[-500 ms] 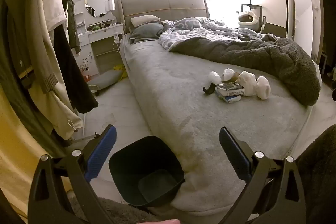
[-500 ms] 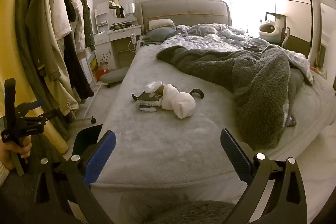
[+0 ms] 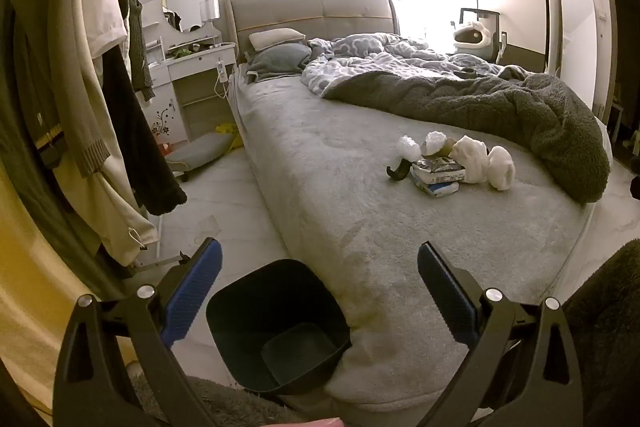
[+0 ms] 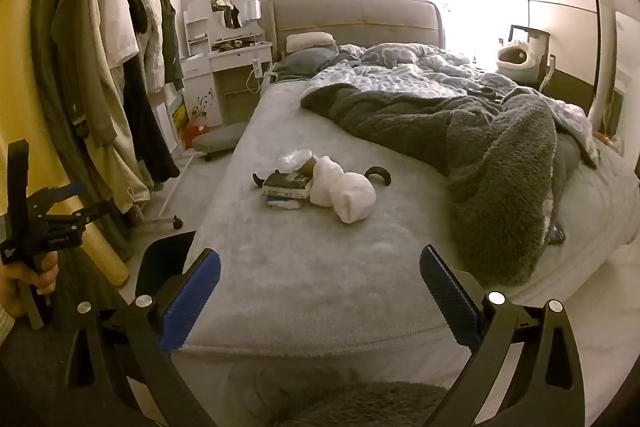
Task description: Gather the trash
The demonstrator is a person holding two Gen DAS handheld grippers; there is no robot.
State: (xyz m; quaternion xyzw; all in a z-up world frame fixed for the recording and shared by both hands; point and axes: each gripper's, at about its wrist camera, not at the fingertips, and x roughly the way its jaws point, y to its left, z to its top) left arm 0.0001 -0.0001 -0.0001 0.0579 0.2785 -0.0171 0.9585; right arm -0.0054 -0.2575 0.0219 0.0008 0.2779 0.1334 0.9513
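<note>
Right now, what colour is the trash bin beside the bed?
Black trash bin; the left wrist view shows it best.

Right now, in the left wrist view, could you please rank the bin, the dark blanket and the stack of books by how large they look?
1. Dark blanket
2. Bin, though its nearness to the camera enlarges it
3. Stack of books

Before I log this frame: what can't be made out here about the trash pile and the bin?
- Cover text on the packets: too small, both views.
- Trash bin: right wrist view shows only a corner, hidden behind the bed.
- Item behind the white bags: largely hidden by them in the right wrist view.
</note>
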